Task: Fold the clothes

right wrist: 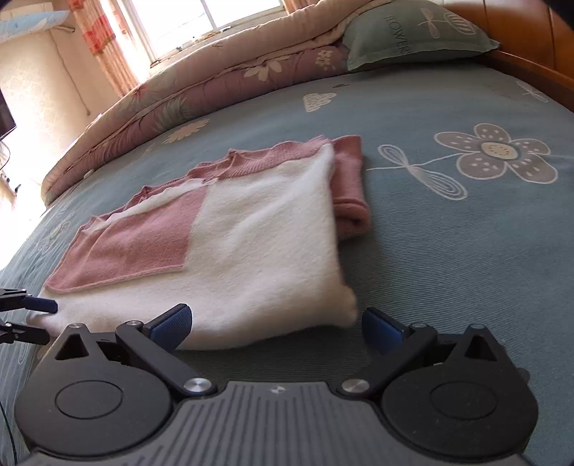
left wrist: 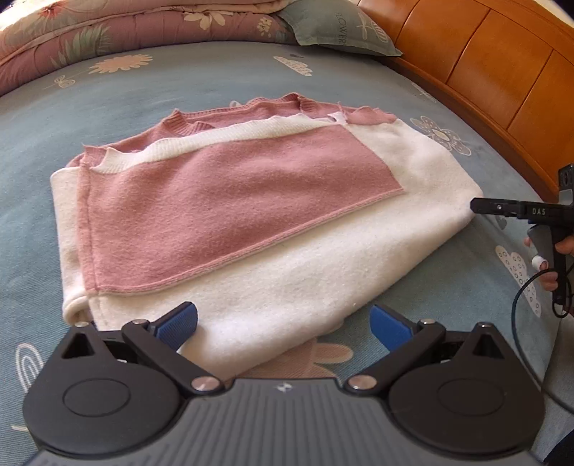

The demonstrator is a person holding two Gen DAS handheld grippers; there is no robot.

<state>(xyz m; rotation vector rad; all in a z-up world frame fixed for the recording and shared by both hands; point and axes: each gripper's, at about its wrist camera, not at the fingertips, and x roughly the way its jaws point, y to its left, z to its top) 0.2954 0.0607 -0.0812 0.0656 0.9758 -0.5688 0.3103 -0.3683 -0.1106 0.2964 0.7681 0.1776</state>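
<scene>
Pink-and-white sweater point(left wrist: 251, 215) between quilt point(left wrist: 107, 32) and grippers

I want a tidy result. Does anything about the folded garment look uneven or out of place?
Yes. On the sweater, a pink rolled part sticks out past the white folded edge on its right side, and the white ribbed hem lies slanted.

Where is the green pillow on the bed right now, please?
In both wrist views the green pillow lies at the bed's far end, between the folded floral quilt and the wooden headboard.
</scene>
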